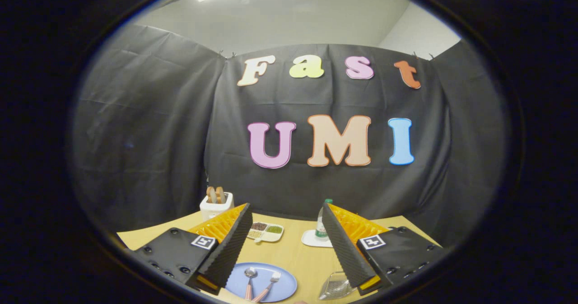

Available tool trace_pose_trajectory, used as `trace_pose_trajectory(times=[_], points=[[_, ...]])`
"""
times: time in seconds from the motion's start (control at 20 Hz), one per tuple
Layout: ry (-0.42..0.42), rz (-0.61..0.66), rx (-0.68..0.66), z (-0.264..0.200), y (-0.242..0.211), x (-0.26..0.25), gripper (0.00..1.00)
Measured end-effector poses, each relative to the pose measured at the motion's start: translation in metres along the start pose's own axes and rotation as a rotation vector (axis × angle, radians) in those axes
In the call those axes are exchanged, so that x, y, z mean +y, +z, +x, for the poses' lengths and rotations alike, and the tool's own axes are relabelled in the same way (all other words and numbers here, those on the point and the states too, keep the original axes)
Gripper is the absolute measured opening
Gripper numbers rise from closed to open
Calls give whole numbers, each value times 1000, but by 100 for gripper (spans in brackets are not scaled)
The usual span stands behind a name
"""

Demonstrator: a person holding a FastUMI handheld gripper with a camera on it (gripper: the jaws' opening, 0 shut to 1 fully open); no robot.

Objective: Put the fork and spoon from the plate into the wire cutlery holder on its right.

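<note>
A blue plate lies on the wooden table, low between my two fingers and nearer the left one. On it rest a spoon and a fork, both with pink handles, side by side with heads pointing away. The wire cutlery holder stands to the plate's right, partly hidden behind my right finger. My gripper hangs above the table, open, with nothing between its black ribbed fingers.
Beyond the fingers, a white divided dish of small foods sits near the table's back. A clear bottle with a green cap stands on a white coaster. A white toaster holding bread slices is at the back left.
</note>
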State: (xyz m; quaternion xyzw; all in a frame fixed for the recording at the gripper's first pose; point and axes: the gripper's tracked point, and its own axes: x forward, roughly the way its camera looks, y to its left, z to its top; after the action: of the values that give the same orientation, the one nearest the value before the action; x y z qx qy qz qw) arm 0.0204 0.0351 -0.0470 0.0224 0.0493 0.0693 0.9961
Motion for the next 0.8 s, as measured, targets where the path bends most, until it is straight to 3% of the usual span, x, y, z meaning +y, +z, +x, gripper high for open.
trace_pose_trajectory(times=[0.8], points=[[27,4,373,18,-144,10,99]])
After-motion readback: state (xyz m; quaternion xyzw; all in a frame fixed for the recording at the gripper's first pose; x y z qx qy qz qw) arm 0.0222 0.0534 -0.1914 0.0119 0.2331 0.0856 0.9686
